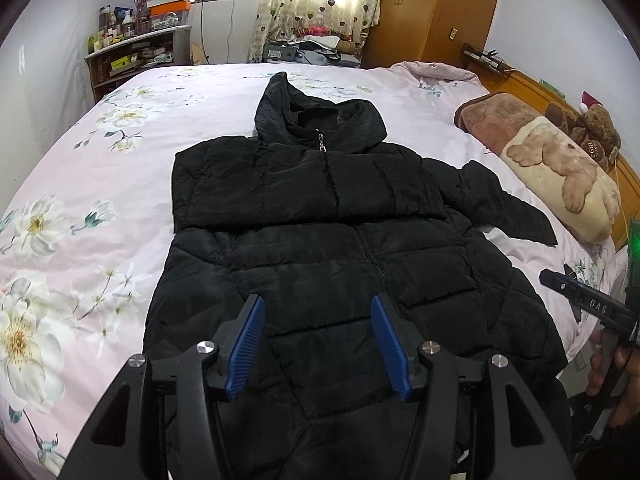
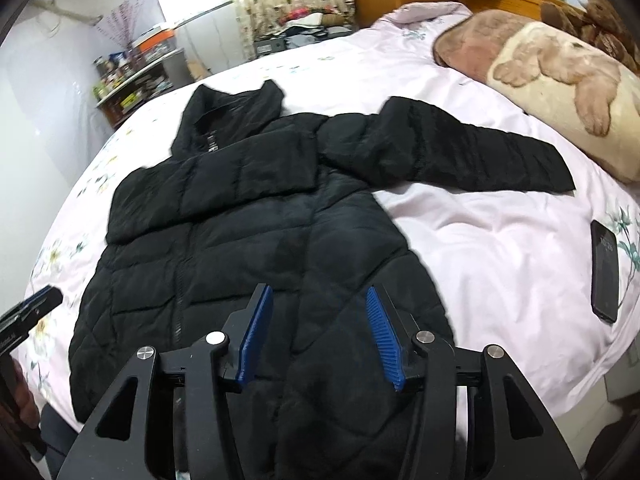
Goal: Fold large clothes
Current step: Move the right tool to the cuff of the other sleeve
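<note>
Two grippers, left gripper (image 1: 318, 340) and right gripper (image 2: 316, 334), tilt downward above one black jacket's (image 1: 320, 216) hem, jaws apart, gripping nothing. It lies flat on one floral bedsheet (image 1: 100, 184), one sleeve (image 2: 452, 152) outstretched, one phone (image 2: 605, 272) nearby.

Left gripper (image 1: 318, 342): jaws apart, blue pads (image 1: 248, 346) clear, nothing pinched, tilted down over the lower half of the black puffer jacket (image 1: 320, 208). Right gripper (image 2: 318, 336): same pose, jaws apart, pads (image 2: 384, 338) empty, over the jacket's hem on its sleeve-out side. Each gripper shows at the edge of the other's view, with fingers (image 1: 622, 384) wrapped on the right handle.
</note>
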A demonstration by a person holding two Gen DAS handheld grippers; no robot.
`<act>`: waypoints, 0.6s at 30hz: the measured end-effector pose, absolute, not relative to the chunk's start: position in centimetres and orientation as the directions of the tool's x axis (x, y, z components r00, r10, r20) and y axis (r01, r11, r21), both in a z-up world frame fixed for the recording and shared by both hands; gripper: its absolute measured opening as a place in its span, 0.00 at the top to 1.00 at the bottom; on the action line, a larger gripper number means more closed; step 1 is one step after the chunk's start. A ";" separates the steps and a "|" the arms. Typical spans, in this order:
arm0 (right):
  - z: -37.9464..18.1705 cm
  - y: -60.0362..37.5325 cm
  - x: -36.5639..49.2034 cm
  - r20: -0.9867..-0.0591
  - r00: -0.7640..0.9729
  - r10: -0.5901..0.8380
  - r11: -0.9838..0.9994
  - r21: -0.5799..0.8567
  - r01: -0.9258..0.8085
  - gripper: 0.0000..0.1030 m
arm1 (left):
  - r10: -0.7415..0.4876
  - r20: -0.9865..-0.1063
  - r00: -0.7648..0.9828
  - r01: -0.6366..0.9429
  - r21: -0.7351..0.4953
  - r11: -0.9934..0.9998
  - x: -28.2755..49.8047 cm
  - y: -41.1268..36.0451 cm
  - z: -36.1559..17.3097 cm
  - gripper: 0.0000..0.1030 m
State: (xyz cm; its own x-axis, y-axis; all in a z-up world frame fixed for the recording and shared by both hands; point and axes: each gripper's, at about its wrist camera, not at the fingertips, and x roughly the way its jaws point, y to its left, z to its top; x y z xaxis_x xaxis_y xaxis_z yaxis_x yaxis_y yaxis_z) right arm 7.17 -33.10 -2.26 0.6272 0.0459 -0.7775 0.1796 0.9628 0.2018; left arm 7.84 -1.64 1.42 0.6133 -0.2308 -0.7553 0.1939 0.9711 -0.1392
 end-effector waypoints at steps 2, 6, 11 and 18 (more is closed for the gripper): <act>-2.7 -34.6 7.9 -0.781 0.624 0.033 0.955 0.209 0.211 0.51 | -0.223 -0.754 0.618 0.189 -0.132 0.973 8.9 -1.9 1.3 0.44; -3.5 -37.8 9.5 -0.781 0.624 -0.007 0.938 0.211 0.274 0.51 | -0.206 -0.752 0.627 0.177 -0.120 0.977 11.3 -2.1 1.0 0.44; -5.5 -43.0 12.1 -0.795 0.604 -0.060 0.906 0.211 0.368 0.51 | -0.187 -0.755 0.629 0.168 -0.103 0.980 13.7 -2.3 0.3 0.44; -9.0 -51.2 15.2 -0.829 0.547 -0.115 0.828 0.224 0.515 0.51 | -0.167 -0.764 0.624 0.167 -0.079 0.983 16.4 -2.7 -1.2 0.44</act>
State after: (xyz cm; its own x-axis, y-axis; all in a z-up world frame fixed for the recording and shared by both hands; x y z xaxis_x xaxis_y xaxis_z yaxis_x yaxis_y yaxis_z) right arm 15.19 -51.23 -8.99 0.5466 -0.1155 -0.8294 0.5145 0.8277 0.2239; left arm 16.40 -2.72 -1.18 0.6236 -0.1675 -0.7636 0.1669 0.9828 -0.0793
